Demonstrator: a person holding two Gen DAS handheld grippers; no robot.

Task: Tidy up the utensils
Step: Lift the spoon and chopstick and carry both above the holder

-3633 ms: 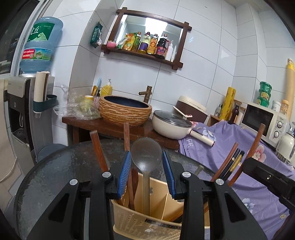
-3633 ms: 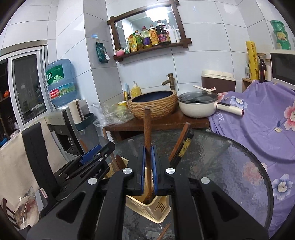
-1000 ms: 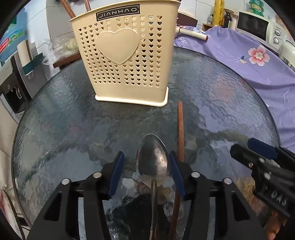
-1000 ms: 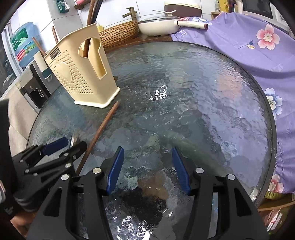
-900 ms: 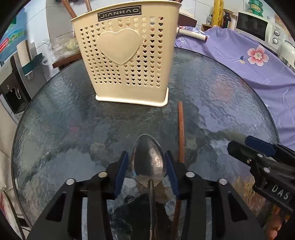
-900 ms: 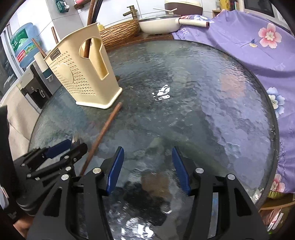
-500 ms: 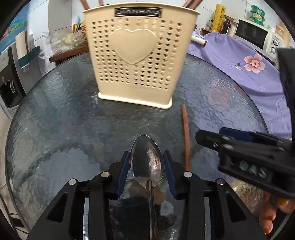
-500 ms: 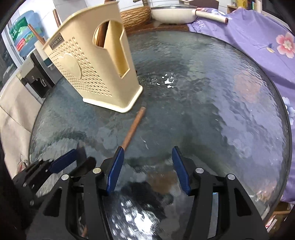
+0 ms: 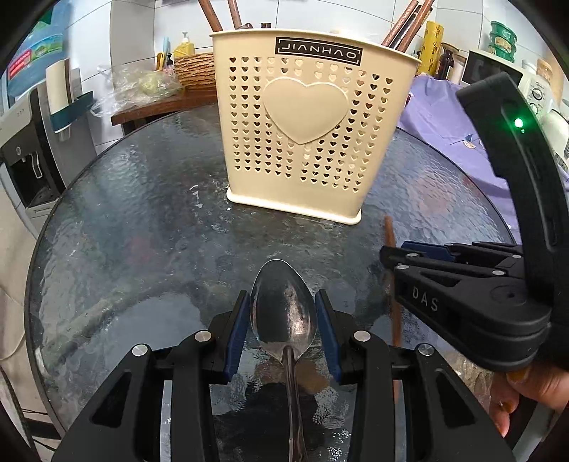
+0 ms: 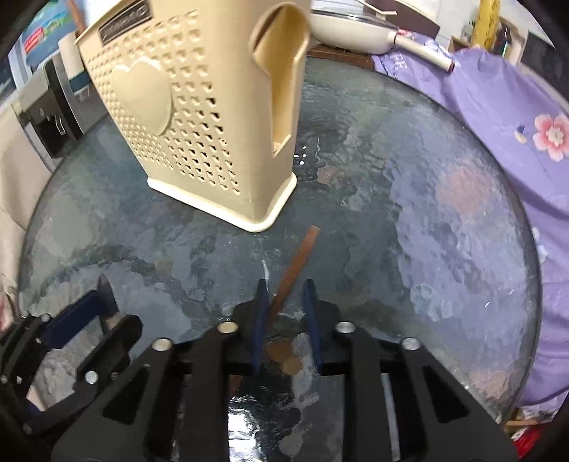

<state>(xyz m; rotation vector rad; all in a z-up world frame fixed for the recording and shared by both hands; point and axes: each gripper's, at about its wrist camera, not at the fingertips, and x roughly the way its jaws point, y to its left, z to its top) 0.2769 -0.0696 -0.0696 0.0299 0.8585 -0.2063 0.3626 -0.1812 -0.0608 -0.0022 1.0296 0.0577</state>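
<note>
A cream perforated utensil holder (image 9: 306,131) with a heart on its front stands on the round glass table (image 9: 124,220); wooden utensil handles (image 9: 405,25) stick out of its top. My left gripper (image 9: 283,312) is shut on a metal spoon (image 9: 283,309), bowl forward, low over the glass. A brown wooden chopstick (image 10: 293,270) lies on the table in front of the holder (image 10: 192,117). My right gripper (image 10: 284,295) straddles it, jaws part closed with gaps on both sides. The right gripper (image 9: 394,256) also shows in the left wrist view.
A purple flowered cloth (image 10: 515,117) covers the counter to the right. A cream pan (image 10: 355,25) and a woven basin (image 9: 195,69) sit on a wooden stand behind the table. A water dispenser (image 9: 32,142) stands at the left.
My right gripper moved forward and left over the chopstick and its jaws narrowed around it. My left gripper closed on the spoon and moved nearer the holder.
</note>
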